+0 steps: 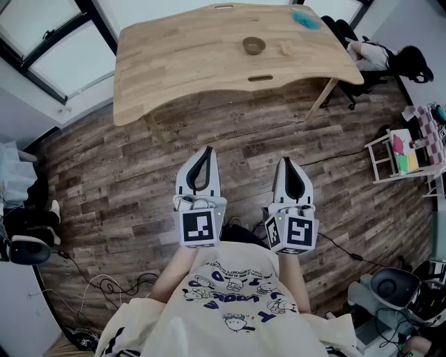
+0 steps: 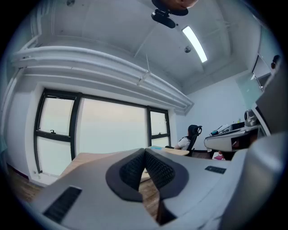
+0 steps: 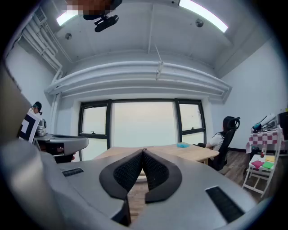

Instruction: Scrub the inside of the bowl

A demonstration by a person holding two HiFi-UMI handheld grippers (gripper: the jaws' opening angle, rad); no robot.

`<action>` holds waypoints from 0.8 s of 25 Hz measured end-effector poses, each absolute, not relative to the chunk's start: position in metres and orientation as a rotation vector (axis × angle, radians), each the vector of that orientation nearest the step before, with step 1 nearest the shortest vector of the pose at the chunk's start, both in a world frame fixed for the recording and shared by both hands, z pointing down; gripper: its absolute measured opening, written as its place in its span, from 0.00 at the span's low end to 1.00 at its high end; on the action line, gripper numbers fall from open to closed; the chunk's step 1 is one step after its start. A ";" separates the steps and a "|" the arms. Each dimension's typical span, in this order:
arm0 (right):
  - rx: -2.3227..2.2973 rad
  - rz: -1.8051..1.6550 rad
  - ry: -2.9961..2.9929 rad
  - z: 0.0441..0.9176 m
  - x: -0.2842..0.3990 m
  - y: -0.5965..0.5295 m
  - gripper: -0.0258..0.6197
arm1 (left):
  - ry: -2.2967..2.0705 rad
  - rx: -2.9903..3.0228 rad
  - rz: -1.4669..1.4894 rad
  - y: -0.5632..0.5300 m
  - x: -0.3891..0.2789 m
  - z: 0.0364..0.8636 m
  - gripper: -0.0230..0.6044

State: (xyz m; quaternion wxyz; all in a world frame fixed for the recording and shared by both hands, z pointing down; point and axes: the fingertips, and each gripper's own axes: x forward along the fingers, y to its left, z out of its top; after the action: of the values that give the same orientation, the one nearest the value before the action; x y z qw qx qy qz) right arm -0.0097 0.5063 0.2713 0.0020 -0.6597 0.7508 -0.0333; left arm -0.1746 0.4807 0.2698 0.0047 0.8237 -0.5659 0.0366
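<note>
In the head view, the left gripper (image 1: 206, 150) and right gripper (image 1: 287, 163) hang side by side near six o'clock over the plank floor (image 1: 104, 174), both pointing toward twelve. The bowl (image 1: 254, 46) stands well apart at twelve o'clock on the wooden table (image 1: 181, 63), with a blue thing (image 1: 306, 20) (cloth or sponge, unclear) toward one o'clock. In the left gripper view the jaws meet at their tips on nothing, and the right gripper view shows the same, the table beyond them.
</note>
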 end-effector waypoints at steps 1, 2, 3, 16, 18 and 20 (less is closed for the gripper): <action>-2.073 -0.104 2.356 0.271 -0.009 0.506 0.06 | -1.775 2.581 0.115 0.481 -0.174 0.270 0.09; -2.075 -0.104 2.356 0.271 -0.008 0.506 0.06 | -1.776 2.582 0.117 0.481 -0.173 0.269 0.09; -2.076 -0.104 2.356 0.271 -0.007 0.506 0.06 | -1.778 2.583 0.120 0.481 -0.172 0.269 0.09; -2.075 -0.132 2.326 0.275 0.008 0.504 0.07 | -1.801 2.562 0.118 0.477 -0.168 0.274 0.09; -2.072 -0.137 2.327 0.276 0.012 0.502 0.07 | -1.814 2.560 0.109 0.475 -0.167 0.274 0.09; -2.072 -0.139 2.330 0.278 0.017 0.501 0.07 | -1.816 2.553 0.125 0.475 -0.166 0.276 0.09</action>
State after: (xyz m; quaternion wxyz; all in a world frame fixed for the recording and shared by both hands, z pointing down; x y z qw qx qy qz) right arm 0.0165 0.5015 0.2776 0.0100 -0.6638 0.7465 -0.0444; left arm -0.1657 0.4746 0.2764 0.0029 0.8142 -0.5792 0.0398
